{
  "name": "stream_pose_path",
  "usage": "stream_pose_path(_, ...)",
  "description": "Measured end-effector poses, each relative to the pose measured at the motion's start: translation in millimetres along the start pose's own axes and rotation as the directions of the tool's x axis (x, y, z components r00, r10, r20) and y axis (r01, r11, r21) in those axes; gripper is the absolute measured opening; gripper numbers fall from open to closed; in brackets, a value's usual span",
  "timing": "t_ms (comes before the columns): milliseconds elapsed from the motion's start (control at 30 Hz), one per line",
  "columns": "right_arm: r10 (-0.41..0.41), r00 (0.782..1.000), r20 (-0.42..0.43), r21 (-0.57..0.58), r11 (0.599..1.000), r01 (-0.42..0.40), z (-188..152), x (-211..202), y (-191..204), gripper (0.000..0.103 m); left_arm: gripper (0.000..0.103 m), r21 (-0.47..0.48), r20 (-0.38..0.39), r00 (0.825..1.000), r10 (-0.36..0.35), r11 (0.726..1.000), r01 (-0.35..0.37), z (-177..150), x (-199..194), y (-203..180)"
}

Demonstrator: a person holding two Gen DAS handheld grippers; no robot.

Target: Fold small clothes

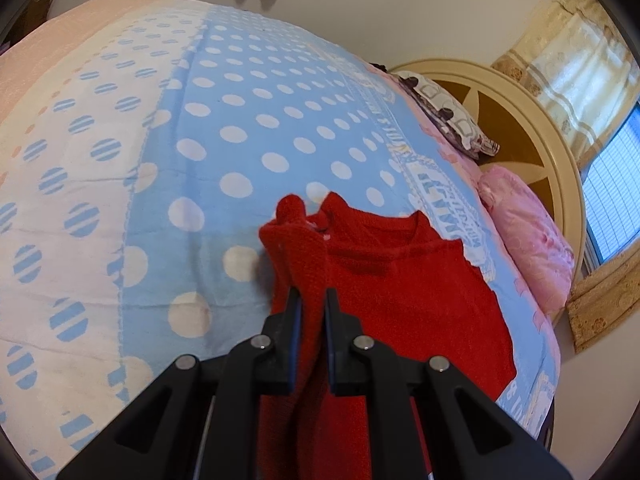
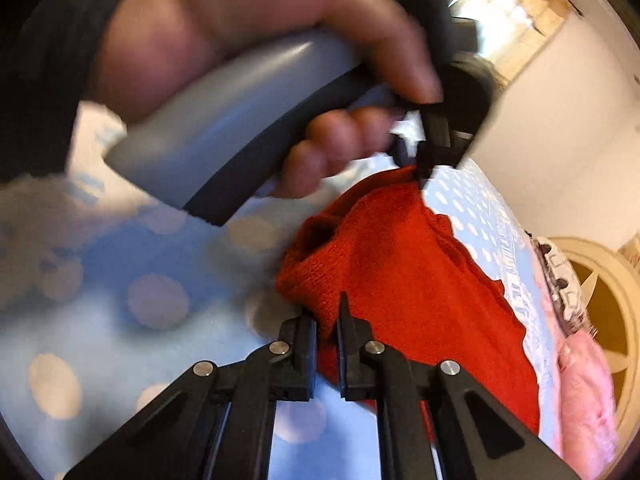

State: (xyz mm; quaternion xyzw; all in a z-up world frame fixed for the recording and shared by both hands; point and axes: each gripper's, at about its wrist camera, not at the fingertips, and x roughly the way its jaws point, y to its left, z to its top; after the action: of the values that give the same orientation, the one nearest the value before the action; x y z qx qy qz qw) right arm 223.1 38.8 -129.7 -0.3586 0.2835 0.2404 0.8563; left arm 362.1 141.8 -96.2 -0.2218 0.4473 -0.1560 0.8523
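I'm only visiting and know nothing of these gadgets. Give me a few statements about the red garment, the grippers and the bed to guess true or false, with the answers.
1. The red sweater lies on a dotted blue blanket. True.
2. The left gripper hangs open above the blanket. False: it is shut on the red knit.
3. The right gripper is clamped on the sweater's edge. True.
4. A pink pillow lies by the headboard. True.
5. The sweater is folded into a neat square. False: it is bunched and partly lifted.

Blurred hand [image 2: 248,40], red garment [image 1: 400,300] cut off at bottom edge
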Motion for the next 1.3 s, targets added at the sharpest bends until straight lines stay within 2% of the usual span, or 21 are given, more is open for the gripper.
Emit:
stream_pose_path(133,-0.010,0.999,0.049,0.079,0.997,0.006,-13,-13,-35,0.006,0.010,-0.036,0.024,0.999,-0.027,0.999,0.028,7,-6,1)
stream_pose_path(300,-0.020,0.996,0.082,0.212,0.977,0.002,-25,-25,-73,0.006,0.010,-0.054,0.080,0.994,-0.072,0.996,0.076,18,-12,-19)
stream_pose_path(400,-0.023,0.996,0.088,0.296,0.955,-0.004,-35,-24,-98,0.006,0.010,-0.019,0.084,0.994,-0.077,0.997,0.078,23,-6,-47)
stream_pose_path(700,-0.029,0.996,0.085,0.433,0.901,-0.011,-65,-29,-140,0.006,0.010,0.066,0.089,0.991,-0.100,0.993,0.095,30,11,-112)
stream_pose_path(833,-0.026,0.997,0.076,0.486,0.874,-0.014,-85,-30,-162,0.006,0.010,0.081,0.077,0.992,-0.103,0.992,0.097,30,22,-130)
stream_pose_path(1300,0.008,0.999,0.049,0.600,0.799,-0.036,-138,-39,-200,0.006,0.010,0.147,0.001,0.993,-0.119,0.982,0.118,16,71,-193)
